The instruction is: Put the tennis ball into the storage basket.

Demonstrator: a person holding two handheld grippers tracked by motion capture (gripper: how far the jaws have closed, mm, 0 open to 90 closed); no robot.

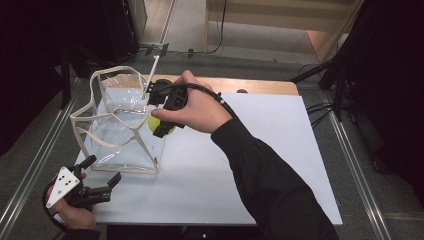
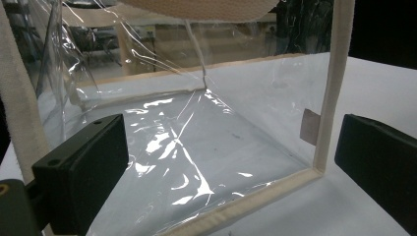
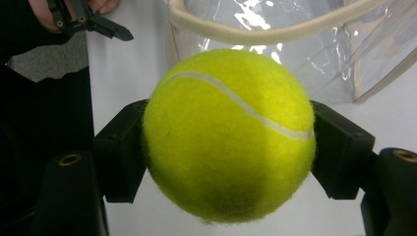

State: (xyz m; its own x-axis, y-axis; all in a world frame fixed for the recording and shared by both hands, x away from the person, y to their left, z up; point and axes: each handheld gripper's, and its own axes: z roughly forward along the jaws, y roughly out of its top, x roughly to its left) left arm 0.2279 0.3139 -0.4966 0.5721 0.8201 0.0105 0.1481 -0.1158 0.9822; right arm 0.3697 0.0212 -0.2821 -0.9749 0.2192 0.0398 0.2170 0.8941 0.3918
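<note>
We grip the tennis ball [image 3: 230,135] between the fingers of our right gripper [image 1: 164,125], which press on its two sides, holding it off the white surface [image 1: 260,150] just beside the clear bag [image 1: 122,125] near its rim. Our left gripper [image 1: 102,187] rests at the surface's near corner, fingers spread open and empty, facing the bag's side.
</note>
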